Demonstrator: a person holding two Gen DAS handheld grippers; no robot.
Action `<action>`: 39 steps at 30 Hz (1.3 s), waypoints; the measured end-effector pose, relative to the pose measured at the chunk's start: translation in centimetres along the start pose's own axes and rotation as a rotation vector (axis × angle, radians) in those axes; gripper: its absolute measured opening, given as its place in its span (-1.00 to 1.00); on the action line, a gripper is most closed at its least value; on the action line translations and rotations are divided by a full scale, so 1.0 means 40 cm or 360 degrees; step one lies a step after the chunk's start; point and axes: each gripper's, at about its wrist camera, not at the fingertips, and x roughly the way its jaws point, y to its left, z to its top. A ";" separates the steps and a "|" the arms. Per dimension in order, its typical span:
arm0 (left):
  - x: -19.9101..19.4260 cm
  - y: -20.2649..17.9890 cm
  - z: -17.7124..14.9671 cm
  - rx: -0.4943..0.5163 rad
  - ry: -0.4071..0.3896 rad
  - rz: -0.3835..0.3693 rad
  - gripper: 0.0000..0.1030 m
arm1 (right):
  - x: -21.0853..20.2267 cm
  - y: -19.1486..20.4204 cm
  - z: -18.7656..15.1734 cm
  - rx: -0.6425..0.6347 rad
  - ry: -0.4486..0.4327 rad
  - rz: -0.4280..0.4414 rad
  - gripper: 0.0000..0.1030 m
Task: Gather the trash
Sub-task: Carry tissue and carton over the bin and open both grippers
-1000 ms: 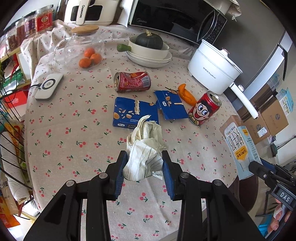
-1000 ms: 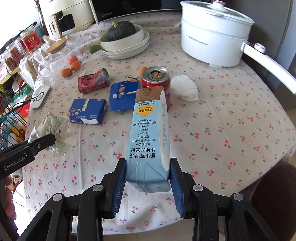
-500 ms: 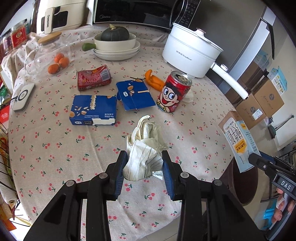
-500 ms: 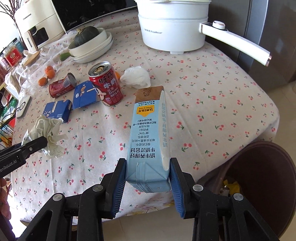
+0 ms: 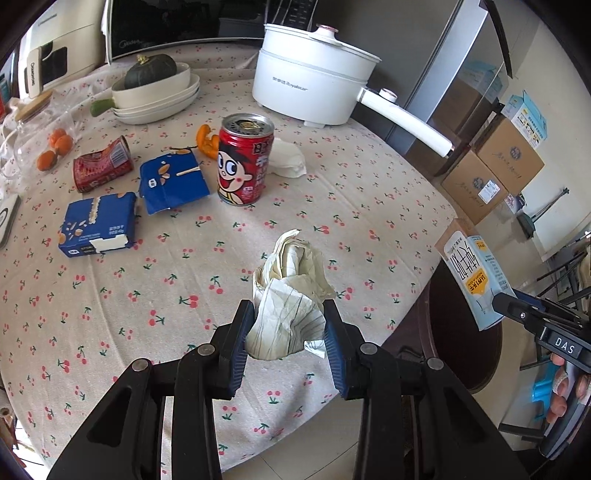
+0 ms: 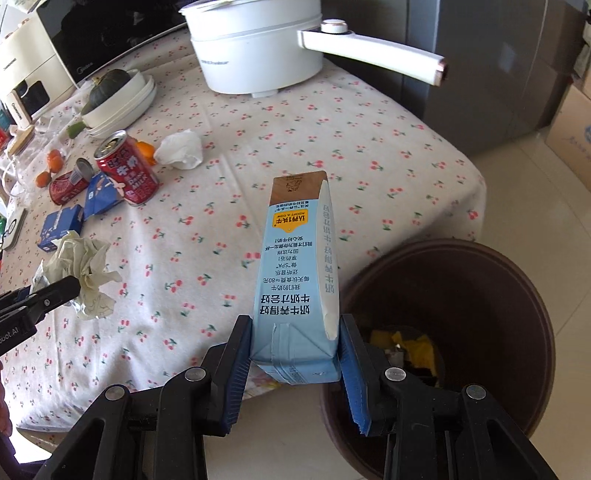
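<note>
My left gripper [image 5: 288,328] is shut on a crumpled paper wad [image 5: 290,295] and holds it above the table's near edge. My right gripper [image 6: 295,343] is shut on a light blue milk carton [image 6: 295,273], held beside the rim of a dark brown trash bin [image 6: 517,280] with yellow scraps inside. The carton also shows in the left wrist view [image 5: 471,275], and the wad in the right wrist view [image 6: 83,266]. On the cherry-print tablecloth [image 5: 369,206] lie an upright red can [image 5: 243,162], a crushed red can [image 5: 101,164], two blue cartons [image 5: 98,223] [image 5: 173,181], orange peel [image 5: 207,140] and a white tissue [image 5: 286,158].
A white electric pot [image 5: 314,88] with a long handle [image 6: 373,51] stands at the back. Stacked bowls with a squash [image 5: 155,88], a glass jar with oranges [image 5: 37,140] and a microwave [image 5: 177,26] are behind. Cardboard boxes [image 5: 491,170] stand on the floor to the right.
Both grippers have moved right towards the table's edge with their loads. The trash bin has come fully into the right wrist view, and the carton now sits at its rim.
</note>
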 end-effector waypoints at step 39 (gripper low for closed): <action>0.242 -0.490 -0.075 0.0514 0.0203 -0.0330 0.57 | -0.026 -0.448 -0.215 0.0394 0.0144 -0.0271 -0.22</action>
